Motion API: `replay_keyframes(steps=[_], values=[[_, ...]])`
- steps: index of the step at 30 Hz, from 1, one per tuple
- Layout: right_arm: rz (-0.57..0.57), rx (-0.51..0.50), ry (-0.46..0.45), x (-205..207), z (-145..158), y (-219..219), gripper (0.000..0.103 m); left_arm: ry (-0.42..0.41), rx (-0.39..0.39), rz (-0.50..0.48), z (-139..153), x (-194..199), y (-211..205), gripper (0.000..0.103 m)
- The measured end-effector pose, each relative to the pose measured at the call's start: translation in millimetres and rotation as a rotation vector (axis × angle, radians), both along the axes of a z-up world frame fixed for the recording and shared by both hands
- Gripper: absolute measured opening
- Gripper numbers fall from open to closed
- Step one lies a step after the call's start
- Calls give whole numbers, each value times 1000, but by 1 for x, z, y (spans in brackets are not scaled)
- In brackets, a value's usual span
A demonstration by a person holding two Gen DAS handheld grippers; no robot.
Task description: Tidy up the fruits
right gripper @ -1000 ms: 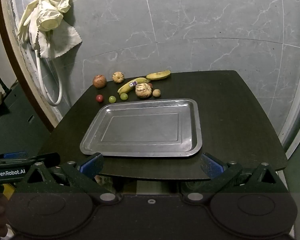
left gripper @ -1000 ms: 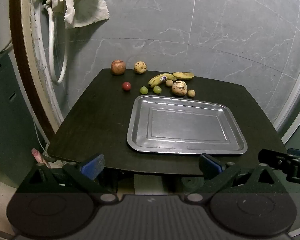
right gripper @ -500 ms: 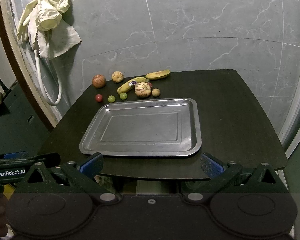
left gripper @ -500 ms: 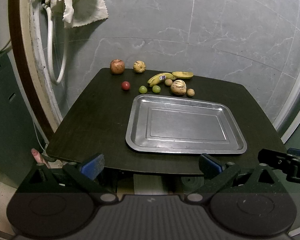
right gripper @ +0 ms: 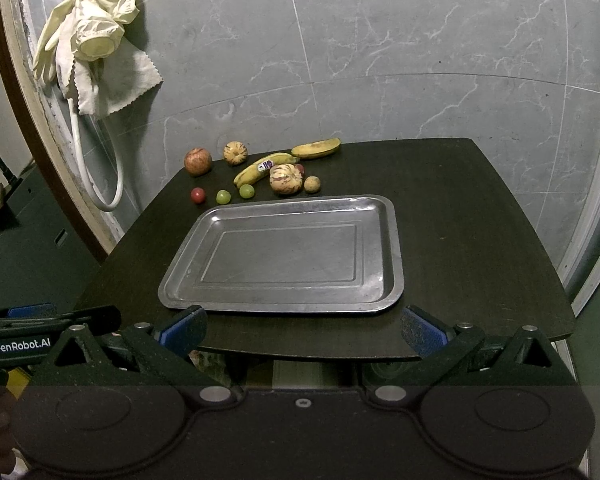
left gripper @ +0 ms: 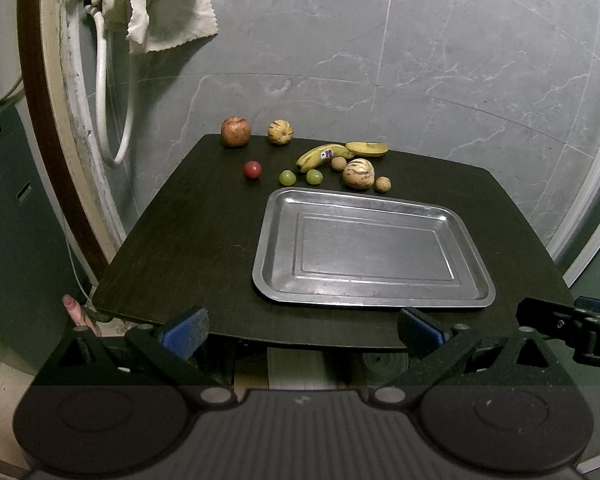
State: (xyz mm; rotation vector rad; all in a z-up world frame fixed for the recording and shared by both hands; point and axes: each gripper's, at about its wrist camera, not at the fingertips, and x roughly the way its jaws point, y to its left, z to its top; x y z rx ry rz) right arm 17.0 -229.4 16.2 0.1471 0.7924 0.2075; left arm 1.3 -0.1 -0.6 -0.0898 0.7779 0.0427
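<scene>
An empty metal tray (left gripper: 374, 300) (right gripper: 386, 216) lies in the middle of a dark table (left gripper: 188, 232) (right gripper: 468, 216). Behind it lie the fruits: a red apple (left gripper: 235, 131) (right gripper: 198, 161), two striped melons (left gripper: 280, 132) (left gripper: 358, 174) (right gripper: 286, 178), two bananas (left gripper: 322, 155) (left gripper: 367, 148) (right gripper: 263, 167), a red tomato (left gripper: 252, 169) (right gripper: 198, 195), two green grapes (left gripper: 287, 177) (left gripper: 314, 176) and small brown fruits (left gripper: 383, 184). My left gripper (left gripper: 304, 330) and right gripper (right gripper: 304, 328) both hang open at the table's near edge, holding nothing.
A grey marble wall stands right behind the table. Rubber gloves and a cloth (right gripper: 96, 52) hang at the upper left with a white hose (left gripper: 112, 92) below. The other gripper's body shows at the right edge (left gripper: 572, 326) and at the left edge (right gripper: 40, 336).
Both views have shifted only slightly; the table and fruits sit a touch higher in frame. Nothing has been taken or moved.
</scene>
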Motion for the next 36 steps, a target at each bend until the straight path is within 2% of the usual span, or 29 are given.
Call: replay_keyframes(steps=[36], values=[[2,-1,16,12,-3,8,103,27,-10,5,-13,7,4,103]])
